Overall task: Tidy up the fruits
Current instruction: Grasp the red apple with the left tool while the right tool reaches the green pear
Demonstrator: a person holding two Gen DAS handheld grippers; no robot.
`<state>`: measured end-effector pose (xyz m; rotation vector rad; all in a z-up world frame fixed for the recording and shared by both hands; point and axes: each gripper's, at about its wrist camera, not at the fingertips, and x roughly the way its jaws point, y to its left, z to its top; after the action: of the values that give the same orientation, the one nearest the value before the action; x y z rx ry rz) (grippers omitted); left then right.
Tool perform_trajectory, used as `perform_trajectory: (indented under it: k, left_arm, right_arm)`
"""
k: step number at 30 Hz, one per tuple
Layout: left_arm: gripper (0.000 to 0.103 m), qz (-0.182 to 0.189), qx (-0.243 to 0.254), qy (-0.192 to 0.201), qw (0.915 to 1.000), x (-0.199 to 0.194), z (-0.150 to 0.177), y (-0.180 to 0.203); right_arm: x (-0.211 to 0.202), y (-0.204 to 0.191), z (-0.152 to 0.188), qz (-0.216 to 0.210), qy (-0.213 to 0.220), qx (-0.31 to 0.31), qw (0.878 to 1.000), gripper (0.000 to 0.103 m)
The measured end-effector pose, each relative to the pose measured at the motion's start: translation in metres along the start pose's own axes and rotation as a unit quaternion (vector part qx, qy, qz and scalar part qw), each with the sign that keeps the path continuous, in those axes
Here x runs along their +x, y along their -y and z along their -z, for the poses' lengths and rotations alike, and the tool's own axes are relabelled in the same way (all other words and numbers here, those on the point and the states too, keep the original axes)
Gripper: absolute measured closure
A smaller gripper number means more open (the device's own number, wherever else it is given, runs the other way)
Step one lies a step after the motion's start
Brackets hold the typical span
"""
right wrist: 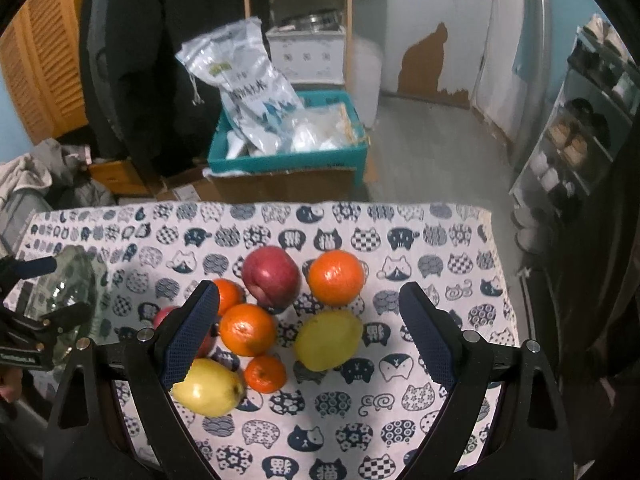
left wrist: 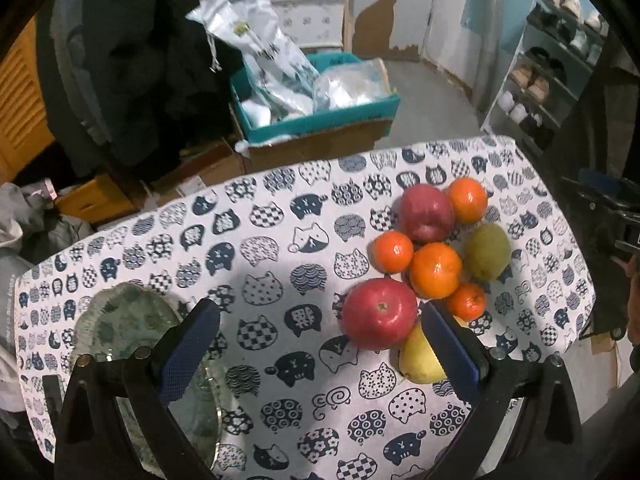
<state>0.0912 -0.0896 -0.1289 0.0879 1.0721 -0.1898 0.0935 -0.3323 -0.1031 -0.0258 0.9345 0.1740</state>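
Note:
A cluster of fruit lies on the cat-print tablecloth (left wrist: 280,240). In the left wrist view a large red apple (left wrist: 380,314) sits between my open left gripper (left wrist: 320,306) fingers, close to the right finger. That finger partly hides a yellow pear (left wrist: 418,362). Beyond lie several oranges (left wrist: 436,270), a second red apple (left wrist: 426,213) and a green pear (left wrist: 487,252). A patterned glass plate (left wrist: 120,320) sits under the left finger. My right gripper (right wrist: 308,288) hangs open above the pile: an orange (right wrist: 248,330), a yellow-green pear (right wrist: 328,340) and the far apple (right wrist: 271,276).
The table's far edge (right wrist: 280,204) drops to a floor with a teal box (right wrist: 288,160) of plastic bags on cardboard. A shoe rack (left wrist: 544,80) stands at the right. Dark coats and clothes pile up at the left. The glass plate (right wrist: 76,284) lies left of the fruit.

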Motion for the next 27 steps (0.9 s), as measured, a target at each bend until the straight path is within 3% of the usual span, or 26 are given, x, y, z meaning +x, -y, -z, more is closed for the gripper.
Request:
perform_trajectory:
  k: [12, 27]
  left_arm:
    - [0.001, 0.014, 0.019, -0.05, 0.9985, 0.052, -0.002, 0.02]
    - [0.001, 0.03, 0.041, -0.104, 0.9933, 0.106, 0.001, 0.035]
  right_arm:
    - [0.072, 0.029, 0.026, 0.006, -0.079, 0.031, 0.996, 0.013]
    - [0.072, 0.029, 0.022, 0.002, -0.078, 0.039, 0.996, 0.013]
